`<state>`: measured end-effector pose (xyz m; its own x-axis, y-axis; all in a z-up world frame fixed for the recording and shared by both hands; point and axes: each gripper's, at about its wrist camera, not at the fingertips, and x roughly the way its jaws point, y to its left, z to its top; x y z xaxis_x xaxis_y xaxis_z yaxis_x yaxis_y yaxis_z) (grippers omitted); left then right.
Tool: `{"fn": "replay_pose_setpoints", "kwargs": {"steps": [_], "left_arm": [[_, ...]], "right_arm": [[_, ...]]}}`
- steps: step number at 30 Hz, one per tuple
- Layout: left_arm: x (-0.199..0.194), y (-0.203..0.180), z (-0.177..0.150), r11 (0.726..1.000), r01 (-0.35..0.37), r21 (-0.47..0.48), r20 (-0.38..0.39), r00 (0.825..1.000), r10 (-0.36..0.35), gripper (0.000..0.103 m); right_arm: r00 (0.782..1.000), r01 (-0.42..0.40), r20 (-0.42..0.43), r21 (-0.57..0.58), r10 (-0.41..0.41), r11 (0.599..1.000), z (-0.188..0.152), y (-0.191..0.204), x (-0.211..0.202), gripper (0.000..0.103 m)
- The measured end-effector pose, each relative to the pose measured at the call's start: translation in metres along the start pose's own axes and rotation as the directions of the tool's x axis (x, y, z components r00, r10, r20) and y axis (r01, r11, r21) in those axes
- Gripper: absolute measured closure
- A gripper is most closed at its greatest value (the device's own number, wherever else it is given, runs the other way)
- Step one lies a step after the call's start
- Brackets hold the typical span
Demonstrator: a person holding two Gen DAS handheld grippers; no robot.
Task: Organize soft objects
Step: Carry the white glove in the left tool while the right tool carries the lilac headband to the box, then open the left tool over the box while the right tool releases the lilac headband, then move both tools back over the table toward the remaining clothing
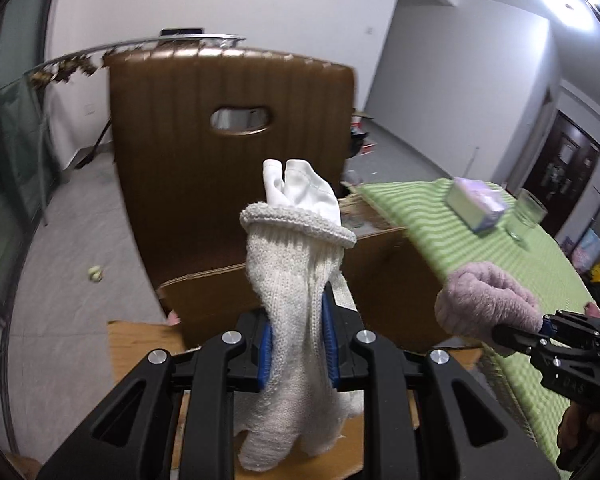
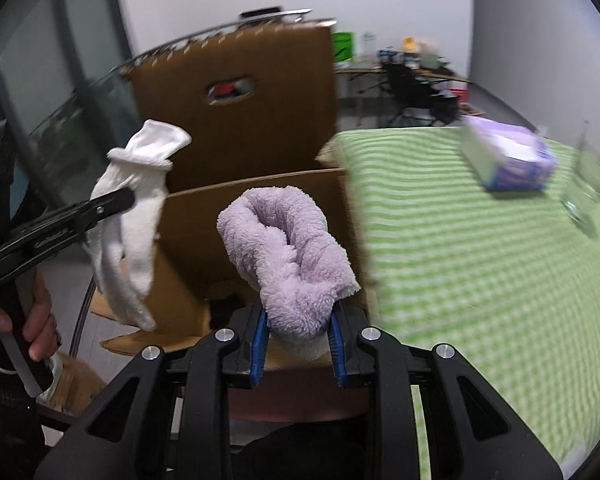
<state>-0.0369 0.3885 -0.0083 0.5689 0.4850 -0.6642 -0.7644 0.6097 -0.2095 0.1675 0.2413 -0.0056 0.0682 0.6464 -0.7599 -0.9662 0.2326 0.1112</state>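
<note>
My left gripper (image 1: 296, 320) is shut on a cream knit glove (image 1: 296, 272) that stands up between the blue pads, with a thin white cloth glove (image 1: 300, 192) tucked into its cuff. My right gripper (image 2: 298, 332) is shut on a fluffy lilac sock (image 2: 292, 248). Both hang in front of an open cardboard box (image 2: 228, 216). From the left wrist, the right gripper (image 1: 512, 334) and lilac sock (image 1: 484, 300) are at the right, beside the box (image 1: 388, 280). From the right wrist, the left gripper (image 2: 124, 200) and its white glove (image 2: 132, 216) are at the left.
The box rests on a brown chair (image 1: 228, 100) with a handle slot in its back. A table with a green checked cloth (image 2: 460, 260) lies to the right, bearing a tissue pack (image 2: 508, 160) and a glass (image 2: 584, 200). A hand (image 2: 40, 320) holds the left gripper's handle.
</note>
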Motion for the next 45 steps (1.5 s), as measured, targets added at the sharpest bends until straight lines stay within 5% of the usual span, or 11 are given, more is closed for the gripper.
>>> {"fn": "replay_pose_setpoints", "kwargs": {"steps": [11, 21, 24, 27, 37, 40, 45], "left_arm": [[0.037, 0.027, -0.013, 0.997, -0.072, -0.031, -0.117, 0.991, 0.068, 0.084], [0.086, 0.028, -0.047, 0.998, -0.052, -0.027, -0.357, 0.933, 0.039, 0.084], [0.093, 0.024, -0.053, 0.998, -0.053, -0.023, -0.378, 0.925, 0.040, 0.071], [0.097, 0.016, -0.056, 0.998, -0.056, 0.000, -0.381, 0.923, 0.052, 0.051], [0.077, 0.014, -0.041, 0.998, -0.067, -0.021, -0.281, 0.958, 0.058, 0.043], [0.060, 0.007, -0.033, 0.998, -0.067, -0.010, -0.190, 0.980, 0.064, 0.038], [0.021, -0.012, -0.019, 0.996, -0.079, 0.033, 0.025, 0.997, 0.078, 0.029]], "right_arm": [[0.988, -0.058, -0.146, -0.081, 0.046, 0.995, 0.011, 0.042, 0.067, 0.077], [0.936, -0.020, -0.351, -0.148, -0.033, 0.989, -0.016, 0.042, 0.113, 0.077], [0.929, -0.010, -0.369, -0.143, -0.044, 0.990, -0.023, 0.040, 0.118, 0.069], [0.934, 0.017, -0.352, -0.128, -0.062, 0.992, -0.021, 0.037, 0.121, 0.042], [0.970, 0.018, -0.239, -0.078, -0.036, 0.997, -0.007, 0.031, 0.086, 0.039], [0.984, 0.015, -0.179, -0.068, -0.027, 0.998, -0.001, 0.030, 0.070, 0.039], [0.999, 0.027, 0.043, -0.055, -0.024, 0.998, 0.008, 0.024, 0.025, 0.039]]}}
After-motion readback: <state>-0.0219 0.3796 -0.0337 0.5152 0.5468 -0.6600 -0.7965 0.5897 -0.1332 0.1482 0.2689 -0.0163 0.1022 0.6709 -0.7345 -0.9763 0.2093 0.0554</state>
